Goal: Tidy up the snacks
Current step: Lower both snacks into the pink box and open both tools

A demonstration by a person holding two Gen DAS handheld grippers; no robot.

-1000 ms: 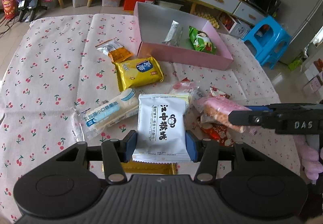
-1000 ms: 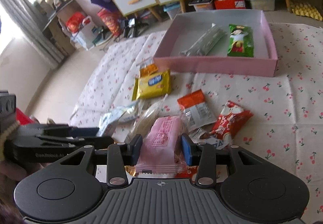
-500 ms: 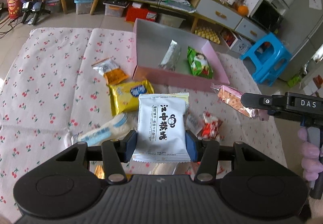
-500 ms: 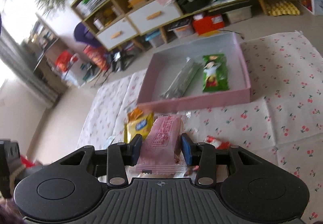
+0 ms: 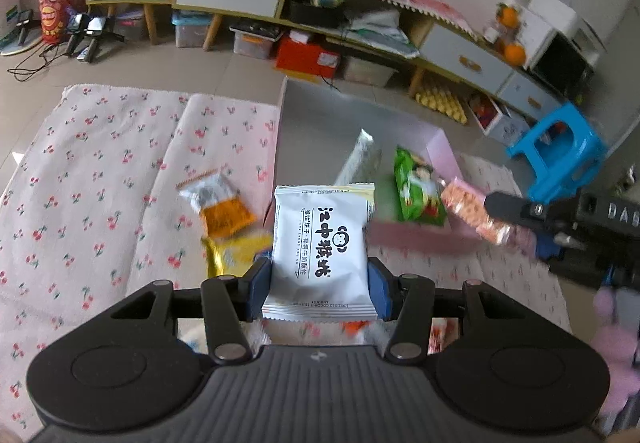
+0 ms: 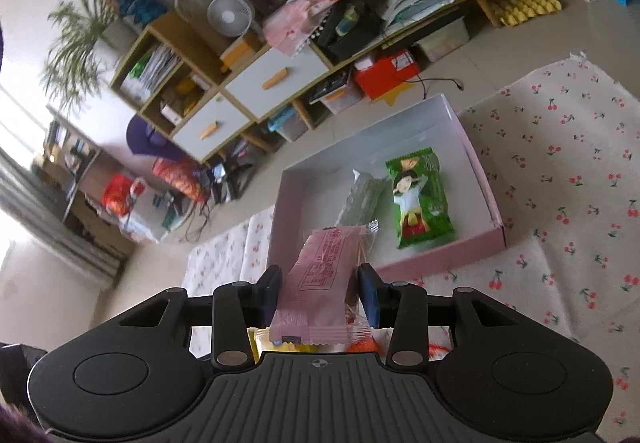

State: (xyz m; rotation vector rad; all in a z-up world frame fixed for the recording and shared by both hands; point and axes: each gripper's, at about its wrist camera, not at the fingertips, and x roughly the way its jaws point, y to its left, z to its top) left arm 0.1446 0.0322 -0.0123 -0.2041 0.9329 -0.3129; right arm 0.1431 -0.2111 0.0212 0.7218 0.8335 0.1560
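Over cherry cloth (image 6: 560,163), clamped snack packets (image 5: 320,239).

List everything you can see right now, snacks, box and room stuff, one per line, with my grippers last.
White snack packet: 1, white with black print, clamped in left gripper.
Pink snack packet: 1, pink, clamped in right gripper.
Box: 1, pink outside, white inside, on the cloth.
Green snack packet: 1, green, inside box.
Silver snack packet: 1, silver, inside box beside the green one.
Orange snack packet: 1, clear and orange, on cloth left of box.
Yellow snack packet: 1, yellow, blurred, on cloth.
Cloth: 1, white with cherry print, on floor.
Stool: 1, blue, right of box.
Fan: 1, white, on shelf unit.
Left gripper: shut on white snack packet.
Right gripper: shut on pink snack packet.
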